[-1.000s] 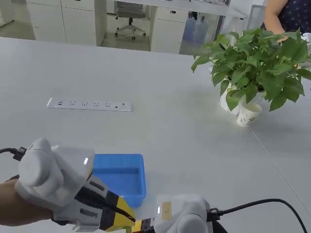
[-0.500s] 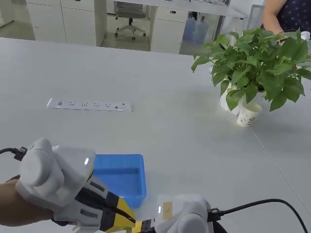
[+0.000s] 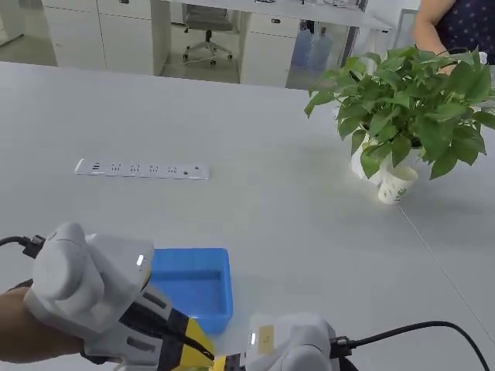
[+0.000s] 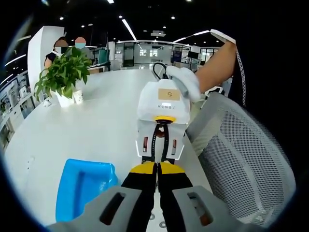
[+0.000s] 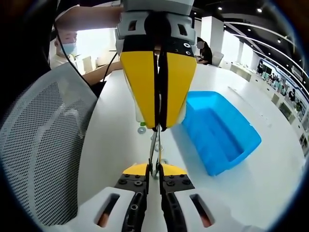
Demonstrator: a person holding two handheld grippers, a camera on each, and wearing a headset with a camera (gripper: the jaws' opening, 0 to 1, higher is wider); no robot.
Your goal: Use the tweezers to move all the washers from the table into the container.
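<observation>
The slim metal tweezers (image 5: 154, 147) run between the two grippers, which face each other tip to tip over the table's near edge. My right gripper (image 5: 154, 170) is shut on their near end. My left gripper (image 5: 158, 126), with yellow jaws, is closed on their far end. A few small washers (image 5: 141, 129) lie on the white table below the tweezers. The blue container (image 3: 193, 282) sits just beyond the left gripper (image 3: 205, 352), and the right gripper (image 3: 232, 360) is at the bottom edge. In the left gripper view my own jaws (image 4: 158, 166) stand shut, with the container (image 4: 82, 186) to their left.
A white power strip (image 3: 143, 168) lies on the table (image 3: 255, 193) farther back. A potted plant (image 3: 410, 100) and a paper cup (image 3: 396, 185) stand at the right. A grey mesh chair (image 4: 241, 159) is close behind the grippers. A person (image 3: 448, 23) stands beyond the plant.
</observation>
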